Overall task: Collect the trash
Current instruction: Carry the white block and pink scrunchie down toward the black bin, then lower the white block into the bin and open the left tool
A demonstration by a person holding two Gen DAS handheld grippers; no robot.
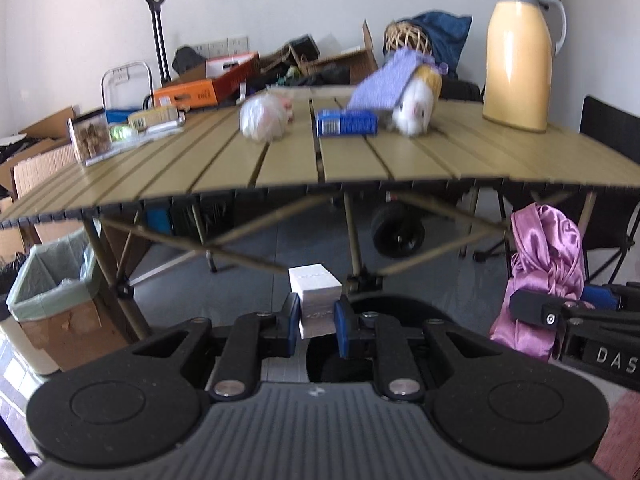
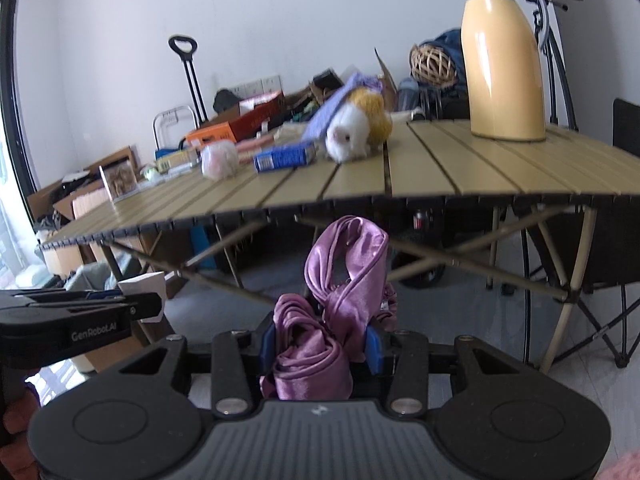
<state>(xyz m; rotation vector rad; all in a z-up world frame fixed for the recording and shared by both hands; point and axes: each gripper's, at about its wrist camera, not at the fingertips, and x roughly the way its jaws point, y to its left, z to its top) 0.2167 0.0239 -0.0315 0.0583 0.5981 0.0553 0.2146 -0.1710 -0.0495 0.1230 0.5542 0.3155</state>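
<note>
My left gripper (image 1: 316,322) is shut on a small white box (image 1: 314,288), held below the front edge of the tan slatted table (image 1: 360,160). My right gripper (image 2: 320,344) is shut on a bundle of purple satin cloth (image 2: 344,272), also below the table edge; that cloth shows at the right in the left wrist view too (image 1: 548,256). On the table lie a crumpled clear bag (image 1: 262,118), a blue box (image 1: 346,122) and a white-and-yellow plush toy (image 1: 416,106) under a lilac cloth (image 1: 384,84). A lined cardboard bin (image 1: 52,292) stands on the floor at the left.
A tall yellow thermos (image 1: 520,56) stands at the table's back right. A clear container (image 1: 90,138) and small packets sit at the table's left. Boxes, a trolley handle (image 1: 154,28) and bags crowd the far wall. Crossed table legs (image 1: 240,248) and a black folding chair (image 2: 608,240) stand ahead.
</note>
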